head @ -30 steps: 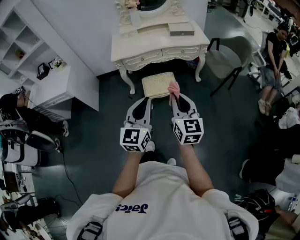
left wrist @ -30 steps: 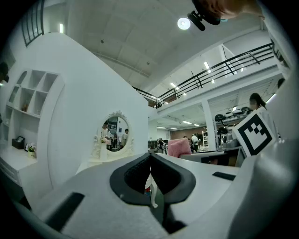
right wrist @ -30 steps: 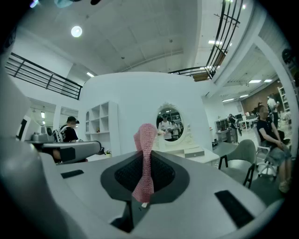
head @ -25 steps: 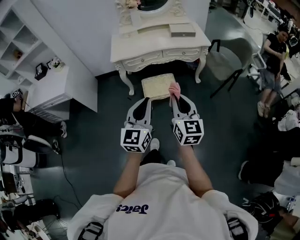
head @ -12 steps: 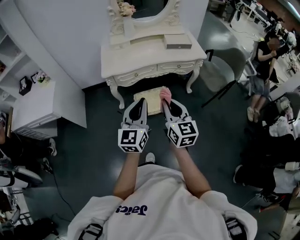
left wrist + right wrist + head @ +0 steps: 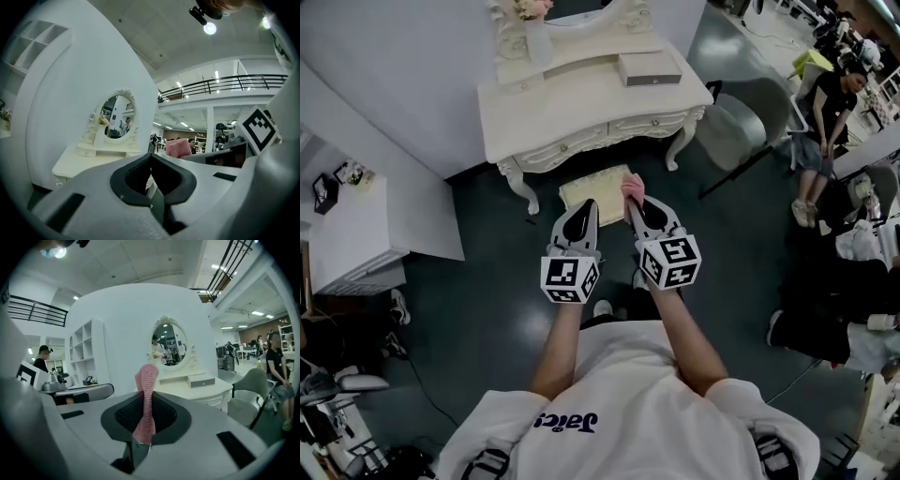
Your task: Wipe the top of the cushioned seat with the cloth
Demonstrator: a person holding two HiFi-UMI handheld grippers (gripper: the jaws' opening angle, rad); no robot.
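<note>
Up front, between jaws of right gripper (image 6: pixel 631 199): pink knit cloth (image 6: pixel 146 380), clamped mid-fold, tuft poking up past tips. Positioned over near-right corner of cushioned seat (image 6: pixel 592 191) per head view; contact w/ seat top not confirmable. Left gripper (image 6: pixel 584 211): closed on nothing, hovering alongside over seat's near edge. Seat: cream, patterned top, low, on dark floor (image 6: pixel 487 281) just in front of white dressing table (image 6: pixel 581 103).

Handling, as judged:
- Cloth: light, soft, floppy, zero stiffness, prone to bunching rather than spreading.
- Little free fabric beyond tips w/ present grip, hence small wiping pad only. Lower approach angle advisable, to put fabric and not jaw plastic on cushion.
- Slip risk low, thanks to knit texture against ribbed pads (image 6: pixel 129 416).
- Seat: padded, probably yielding under pressure; light press adequate.

Stage of wipe: not determinable. Same look of top whether wiped or unwiped.
</note>
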